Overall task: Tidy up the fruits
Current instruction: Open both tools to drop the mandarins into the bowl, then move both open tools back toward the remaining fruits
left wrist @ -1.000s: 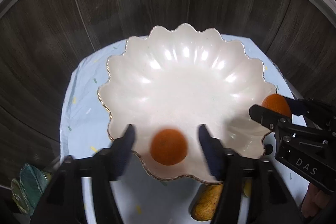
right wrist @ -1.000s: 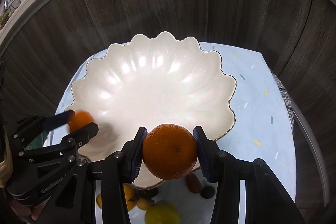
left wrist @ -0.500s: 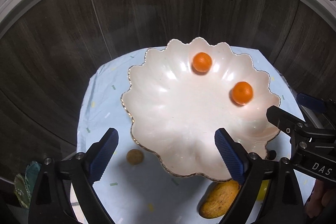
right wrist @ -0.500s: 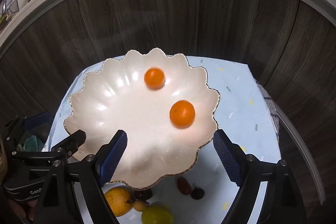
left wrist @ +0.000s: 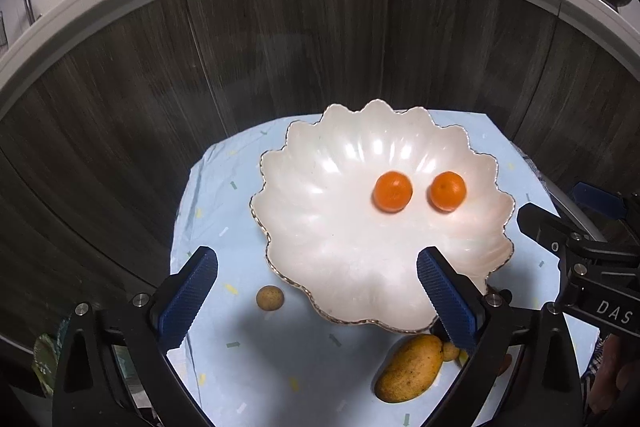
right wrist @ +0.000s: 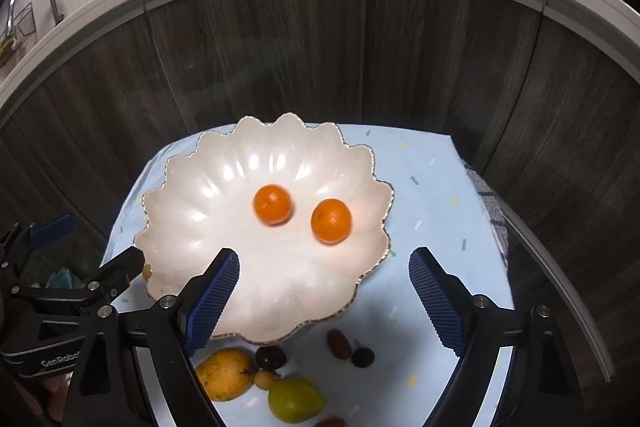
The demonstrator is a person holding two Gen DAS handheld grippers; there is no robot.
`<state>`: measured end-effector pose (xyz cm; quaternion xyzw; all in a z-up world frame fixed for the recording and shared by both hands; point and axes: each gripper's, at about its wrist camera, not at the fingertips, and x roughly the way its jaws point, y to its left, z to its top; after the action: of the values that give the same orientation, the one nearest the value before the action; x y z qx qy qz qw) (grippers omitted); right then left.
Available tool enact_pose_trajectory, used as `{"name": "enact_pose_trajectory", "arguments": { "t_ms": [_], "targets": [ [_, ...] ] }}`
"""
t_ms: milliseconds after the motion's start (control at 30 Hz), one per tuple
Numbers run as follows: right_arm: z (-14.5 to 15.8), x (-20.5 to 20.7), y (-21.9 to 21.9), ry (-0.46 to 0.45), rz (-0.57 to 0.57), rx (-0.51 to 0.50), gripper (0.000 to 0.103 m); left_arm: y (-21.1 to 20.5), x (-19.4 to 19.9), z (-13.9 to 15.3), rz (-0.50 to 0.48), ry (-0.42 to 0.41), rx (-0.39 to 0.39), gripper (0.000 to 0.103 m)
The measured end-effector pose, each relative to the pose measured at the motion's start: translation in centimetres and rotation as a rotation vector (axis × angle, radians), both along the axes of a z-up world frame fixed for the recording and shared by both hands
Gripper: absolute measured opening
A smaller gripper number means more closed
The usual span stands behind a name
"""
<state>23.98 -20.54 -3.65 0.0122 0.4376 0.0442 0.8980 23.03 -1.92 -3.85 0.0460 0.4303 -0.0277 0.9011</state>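
Left tool (left wrist: pixel 316 289): fingers spread wide, nothing between them. It hangs above the near rim of the bowl (left wrist: pixel 304 223). Right tool (right wrist: pixel 324 287): likewise wide apart and empty, over the bowl's near right edge.

Two oranges lie inside the bowl, apart from each other and well beyond either tool. The left orange (right wrist: pixel 272 205) is slightly smeared, so it may be rolling; the right orange (right wrist: pixel 331 220) is sharp. The scalloped bowl sits on a pale blue cloth (right wrist: pixel 432 195) covering the counter. Judgement: the bowl is the collecting point, and both tools are raised and spread to go after more fruit.

Loose fruit lies on the cloth at the bowl's near side: a mango (left wrist: pixel 410 367), a small round brown fruit (left wrist: pixel 270 297), a green-yellow fruit (right wrist: pixel 295 399), a dark round fruit (right wrist: pixel 271 357), and a reddish oblong one (right wrist: pixel 339 343).

Limits: the left tool's right finger covers further small fruit beside the mango; kinds cannot be told. A reddish item is cut off at the bottom edge of the right view.
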Motion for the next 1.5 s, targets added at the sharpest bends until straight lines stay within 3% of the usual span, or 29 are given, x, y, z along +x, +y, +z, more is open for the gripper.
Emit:
{"name": "enact_pose_trajectory", "arguments": {
  "t_ms": [700, 1500],
  "targets": [
    [1.5, -4.5, -1.5, -0.042, -0.020, -0.035, 0.088, -1.2, -4.2, 1.0, -0.053, -0.034, 0.011, 0.102],
    [-1.0, -8.2, -2.0, -0.005, -0.005, -0.047, 0.088, -2.9, -7.9, -1.0, -0.165, -0.043, 0.021, 0.102]
  ]
}}
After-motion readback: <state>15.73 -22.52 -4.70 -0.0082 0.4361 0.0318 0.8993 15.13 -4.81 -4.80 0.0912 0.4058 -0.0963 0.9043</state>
